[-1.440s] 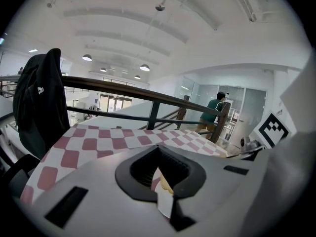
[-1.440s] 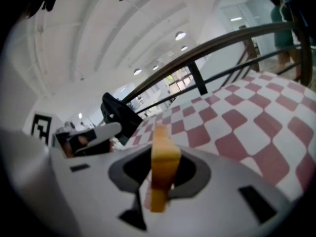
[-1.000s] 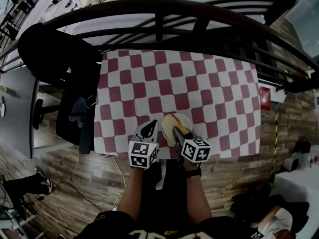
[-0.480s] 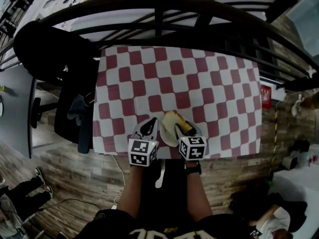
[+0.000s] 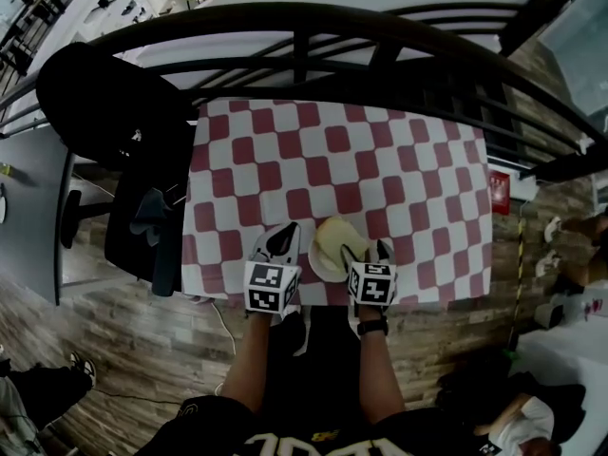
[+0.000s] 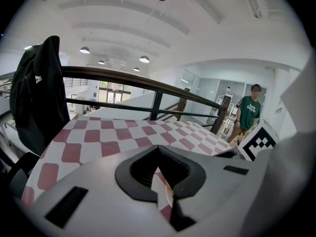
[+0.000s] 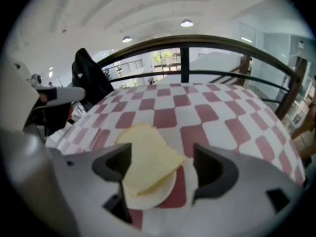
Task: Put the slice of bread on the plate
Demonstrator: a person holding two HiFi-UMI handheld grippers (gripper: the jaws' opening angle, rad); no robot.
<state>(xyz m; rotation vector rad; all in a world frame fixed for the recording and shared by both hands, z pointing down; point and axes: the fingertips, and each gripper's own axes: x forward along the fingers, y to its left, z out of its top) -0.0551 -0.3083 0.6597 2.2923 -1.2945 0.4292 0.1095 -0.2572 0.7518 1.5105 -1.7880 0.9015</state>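
Bread (image 7: 143,154) flat on plate (image 7: 154,196), soft, light, take by crust; right hand-held gripper (image 7: 160,157) jaws opening, not pressing it; left hand-held gripper (image 6: 159,157) closed, empty.

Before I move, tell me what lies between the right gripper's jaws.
The slice of bread, resting on the plate, lies between the right gripper's opening jaws; the right gripper view shows it.
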